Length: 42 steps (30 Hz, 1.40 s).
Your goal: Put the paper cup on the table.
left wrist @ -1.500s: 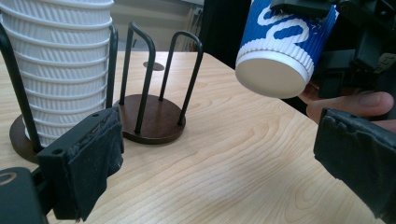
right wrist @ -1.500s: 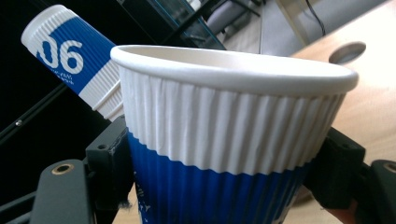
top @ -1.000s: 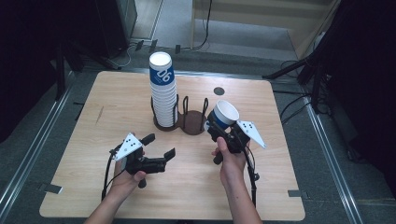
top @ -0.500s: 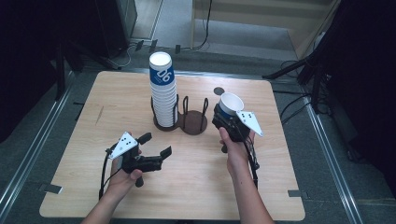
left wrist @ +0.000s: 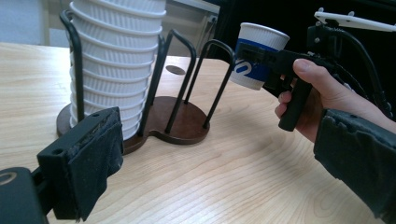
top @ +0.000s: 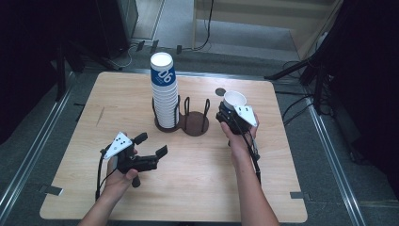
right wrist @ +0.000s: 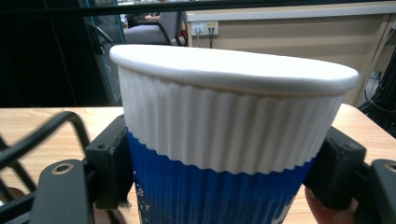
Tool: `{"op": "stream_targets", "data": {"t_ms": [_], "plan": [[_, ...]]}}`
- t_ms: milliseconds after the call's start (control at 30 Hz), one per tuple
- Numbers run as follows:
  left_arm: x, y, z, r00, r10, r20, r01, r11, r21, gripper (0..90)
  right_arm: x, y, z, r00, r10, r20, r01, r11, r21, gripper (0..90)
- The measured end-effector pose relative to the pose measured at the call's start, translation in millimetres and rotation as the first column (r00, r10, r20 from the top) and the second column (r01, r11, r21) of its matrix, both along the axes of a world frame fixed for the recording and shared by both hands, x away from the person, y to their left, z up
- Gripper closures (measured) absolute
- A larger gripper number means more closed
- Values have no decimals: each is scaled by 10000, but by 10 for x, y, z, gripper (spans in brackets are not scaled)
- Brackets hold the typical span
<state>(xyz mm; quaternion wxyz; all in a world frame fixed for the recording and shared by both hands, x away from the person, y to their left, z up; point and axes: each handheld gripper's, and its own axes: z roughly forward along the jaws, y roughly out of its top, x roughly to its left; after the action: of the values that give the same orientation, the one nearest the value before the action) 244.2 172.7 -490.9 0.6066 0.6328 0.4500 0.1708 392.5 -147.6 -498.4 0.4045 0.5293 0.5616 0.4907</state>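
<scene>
Carrying a ribbed paper cup [top: 234, 100] pinched upright in its jaws, the right gripper [top: 230, 116] hovers just right of the wire cup holder [top: 195, 123]; next, lowering it into the empty ring. Left gripper [top: 151, 144] idles near, jaws spread.

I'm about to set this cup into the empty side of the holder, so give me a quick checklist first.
1. Right gripper shut on the paper cup: ok.
2. Cup upright, mouth up: ok.
3. Empty ring of the cup holder free: ok.
4. Cup over that ring: not ok, it hangs to the ring's right.
5. Left gripper open and apart from the holder: ok.
6. Cup stack seated straight in its ring: ok.
</scene>
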Motion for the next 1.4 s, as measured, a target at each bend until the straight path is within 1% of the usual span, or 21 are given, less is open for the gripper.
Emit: {"op": "stream_targets", "data": {"t_ms": [67, 133, 167, 233, 267, 300, 333, 367, 433, 467, 567, 633, 700, 733, 833, 1033, 1167, 1233, 1300, 1400], "plan": [[8, 16, -12, 10000, 60, -43, -60, 10000, -25, 24, 37, -24, -22, 10000, 25, -76, -25, 10000, -25, 226], [12, 28, -19, 10000, 65, -56, -65, 10000, -3, 24, 81, -52, -52, 9997, -66, -222, 67, 10000, 13, 226], [13, 34, -22, 9999, 79, -64, -79, 10000, 19, 24, 102, -68, -70, 9996, -142, -262, 140, 9999, -75, 226], [19, 44, -30, 9999, 131, -91, -132, 9999, -19, 24, 139, -91, -113, 9991, -316, -280, 309, 9992, -268, 226], [20, 49, -34, 9998, 154, -103, -154, 9999, -13, 24, 157, -104, -139, 9991, -332, -274, 326, 9992, -242, 227], [22, 53, -38, 9998, 162, -120, -162, 9999, -5, 24, 165, -108, -160, 9994, -327, -94, 324, 9990, -294, 227], [26, 62, -46, 9998, 166, -133, -167, 9999, -11, 24, 171, -108, -176, 9996, -262, 52, 264, 9982, -534, 227], [28, 67, -50, 9997, 188, -151, -188, 9998, 1, 24, 177, -104, -203, 9997, -160, 201, 179, 9949, -992, 227], [36, 74, -63, 9996, 203, -191, -204, 9998, -24, 24, 190, -107, -235, 9999, -68, 146, 86, 9920, -1258, 227], [40, 76, -69, 9995, 222, -206, -222, 9997, -29, 24, 199, -115, -249, 9999, -127, 79, 136, 9916, -1284, 226], [46, 79, -83, 9995, 210, -242, -210, 9998, 11, 24, 233, -157, -298, 9979, -571, -293, 532, 9911, -1219, 224], [45, 80, -87, 9995, 190, -243, -189, 9998, 26, 24, 252, -172, -323, 9965, -781, -297, 735, 9882, -1342, 223], [44, 84, -89, 9995, 202, -254, -202, 9998, 12, 24, 272, -196, -335, 9957, -847, -383, 793, 9891, -1240, 221], [43, 87, -90, 9994, 204, -264, -203, 9998, 7, 24, 280, -205, -342, 9957, -827, -426, 769, 9893, -1238, 220], [48, 101, -95, 9992, 246, -302, -247, 9997, -18, 24, 306, -227, -356, 9956, -719, -599, 628, 9877, -1431, 219], [59, 143, -109, 9988, 341, -356, -344, 9994, -65, 24, 343, -314, -394, 9929, -885, -791, 737, 9820, -1740, 216], [63, 145, -121, 9987, 354, -368, -355, 9994, -40, 24, 346, -368, -420, 9901, -1053, -924, 881, 9807, -1743, 214], [62, 142, -124, 9986, 361, -381, -362, 9993, -42, 24, 346, -383, -430, 9902, -999, -972, 825, 9821, -1692, 212], [63, 141, -128, 9987, 353, -376, -354, 9994, -20, 24, 343, -393, -440, 9905, -949, -998, 755, 9803, -1826, 210], [62, 139, -132, 9986, 347, -389, -349, 9994, -42, 24, 342, -403, -447, 9891, -957, -1120, 743, 9805, -1819, 206]]}}
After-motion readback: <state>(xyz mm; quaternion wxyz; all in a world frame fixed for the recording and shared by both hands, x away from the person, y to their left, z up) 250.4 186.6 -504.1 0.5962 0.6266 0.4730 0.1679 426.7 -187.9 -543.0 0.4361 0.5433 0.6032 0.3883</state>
